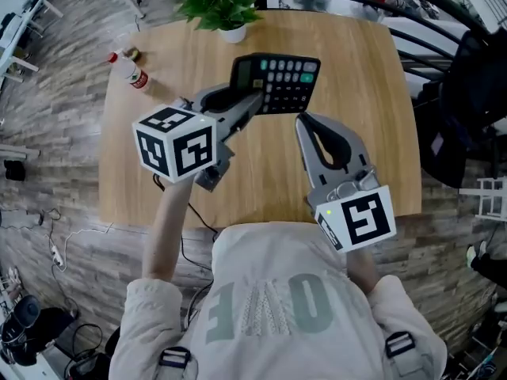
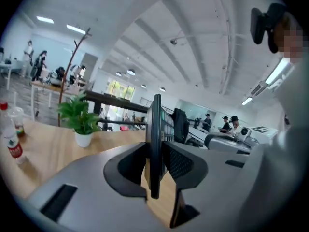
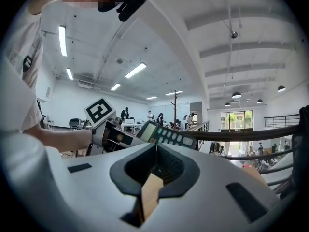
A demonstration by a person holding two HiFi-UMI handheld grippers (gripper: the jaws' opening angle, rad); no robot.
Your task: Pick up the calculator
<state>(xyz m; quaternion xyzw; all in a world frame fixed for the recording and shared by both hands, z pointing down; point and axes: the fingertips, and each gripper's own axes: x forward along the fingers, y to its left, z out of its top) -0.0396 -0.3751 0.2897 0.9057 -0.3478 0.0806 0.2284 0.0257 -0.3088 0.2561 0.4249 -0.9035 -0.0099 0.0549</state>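
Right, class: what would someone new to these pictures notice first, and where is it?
The black calculator stands out, clamped edge-on in the left gripper above the middle of the wooden table. Next come the black-and-white marker cubes on both grippers, nearest the person; the right gripper is shut and empty. A green potted plant sits at the table's far edge.

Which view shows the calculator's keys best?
Head view: the calculator faces the camera, display and keys plain, in the left gripper. Left gripper view shows only its edge; right gripper view shows it small, slanted.
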